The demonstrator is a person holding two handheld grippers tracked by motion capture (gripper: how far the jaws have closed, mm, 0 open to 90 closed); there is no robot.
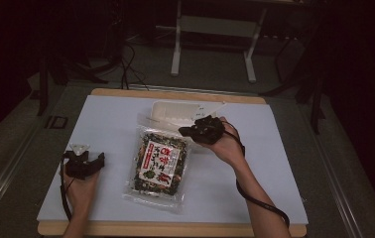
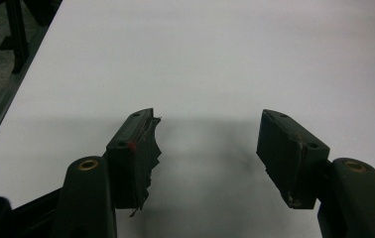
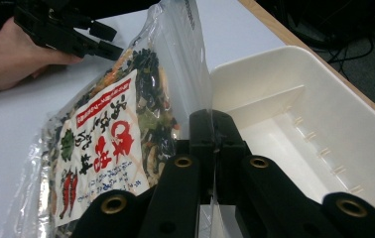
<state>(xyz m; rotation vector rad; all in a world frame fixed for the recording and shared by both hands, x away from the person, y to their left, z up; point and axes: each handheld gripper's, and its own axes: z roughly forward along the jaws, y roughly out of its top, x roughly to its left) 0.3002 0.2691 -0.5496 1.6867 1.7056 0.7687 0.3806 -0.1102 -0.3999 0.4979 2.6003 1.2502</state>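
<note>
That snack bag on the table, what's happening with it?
A person holds a gripper in each hand. The right gripper has its fingers pinched shut on the clear top edge of the food bag, next to a white tray. The left gripper rests open on the white table, holding nothing.

A clear plastic bag of dark dried seaweed mix with a white, red-lettered label (image 1: 157, 166) is seen lying label-up just in front of a white, divided plastic tray (image 1: 173, 110). Its far end is lifted off the table and overlaps the tray's near rim; its near end rests flat. The transparent top edge of the bag (image 3: 191, 74) is pinched and held upright beside the tray (image 3: 294, 114).
</note>
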